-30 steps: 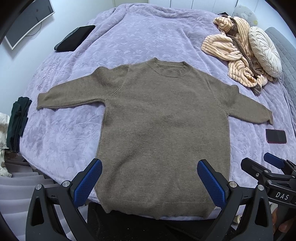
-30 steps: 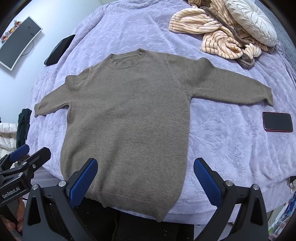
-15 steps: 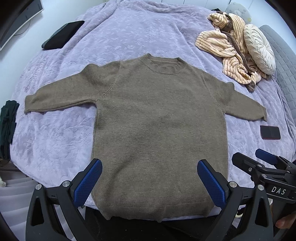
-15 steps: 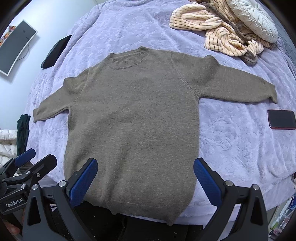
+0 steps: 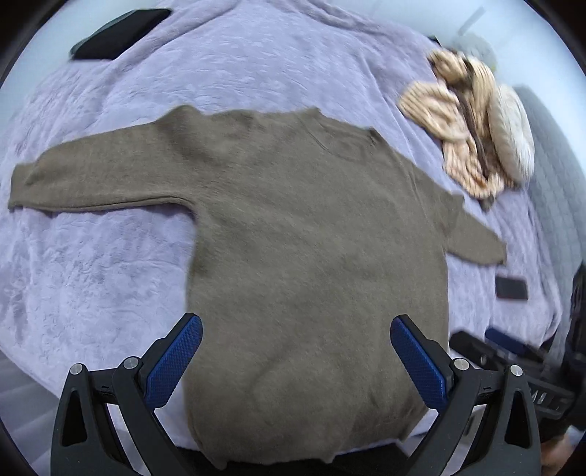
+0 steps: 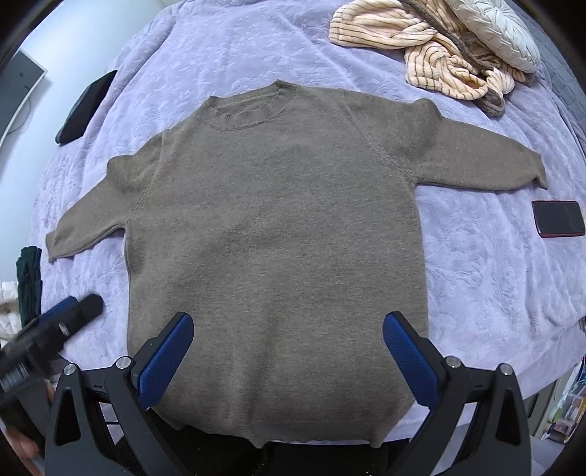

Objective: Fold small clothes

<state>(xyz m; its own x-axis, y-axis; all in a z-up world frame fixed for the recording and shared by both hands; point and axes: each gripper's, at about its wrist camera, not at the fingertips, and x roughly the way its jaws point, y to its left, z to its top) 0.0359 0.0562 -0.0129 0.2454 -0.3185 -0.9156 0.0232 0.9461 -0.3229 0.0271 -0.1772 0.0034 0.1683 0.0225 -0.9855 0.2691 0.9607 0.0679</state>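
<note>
A brown knit sweater (image 5: 311, 238) lies flat on the lilac bedspread (image 5: 91, 274), sleeves spread to both sides, hem hanging over the near bed edge. It also shows in the right wrist view (image 6: 278, 227). My left gripper (image 5: 296, 355) is open and empty above the lower part of the sweater. My right gripper (image 6: 289, 351) is open and empty above the sweater's hem area. Each gripper shows at the edge of the other's view: the right one (image 5: 509, 351) and the left one (image 6: 69, 311). The left wrist view is blurred.
A striped cream garment (image 6: 432, 51) and a round cushion (image 6: 490, 29) lie at the far right. A red-edged phone (image 6: 558, 218) lies right of the sweater. A black flat object (image 6: 86, 106) lies far left. Dark folded cloth (image 6: 31, 274) sits off the bed's left edge.
Both grippers have moved forward and lower over the sweater. The left view has swung left, so the left sleeve now fills more of it. Both stay open.
</note>
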